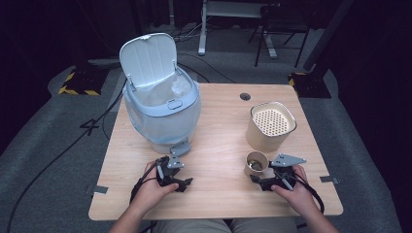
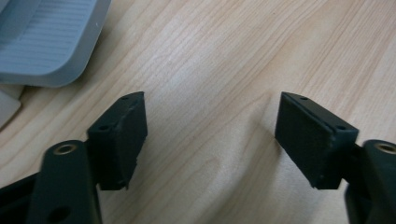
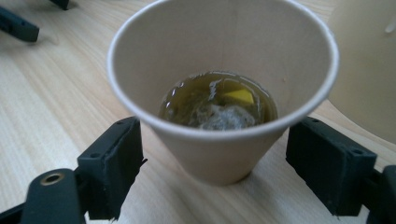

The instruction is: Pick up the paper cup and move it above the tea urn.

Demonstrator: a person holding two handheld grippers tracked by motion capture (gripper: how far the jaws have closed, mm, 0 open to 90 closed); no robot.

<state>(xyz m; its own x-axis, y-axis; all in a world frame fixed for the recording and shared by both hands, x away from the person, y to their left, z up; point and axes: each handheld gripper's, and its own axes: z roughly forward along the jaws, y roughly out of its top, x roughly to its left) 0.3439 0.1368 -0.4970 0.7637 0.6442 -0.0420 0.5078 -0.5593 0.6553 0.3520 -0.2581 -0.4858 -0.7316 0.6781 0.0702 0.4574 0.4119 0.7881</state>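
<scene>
A paper cup (image 1: 256,163) stands on the wooden table (image 1: 218,145) at the front right. It holds greenish-brown liquid (image 3: 187,100) with a soaked tea bag (image 3: 219,116) and a yellow tag. My right gripper (image 3: 215,154) is open, one jaw on each side of the cup's lower wall, close to it but not squeezing. From above, the right gripper (image 1: 258,176) sits just in front of the cup. My left gripper (image 1: 180,180) lies open on the table at the front left. Bare wood shows between the left gripper's (image 2: 210,126) jaws.
A pale blue pedal bin (image 1: 163,104) with its lid up and a bag liner stands at the back left; its pedal (image 2: 46,42) is just beyond my left jaws. A cream canister (image 1: 270,125) with a perforated top stands right behind the cup.
</scene>
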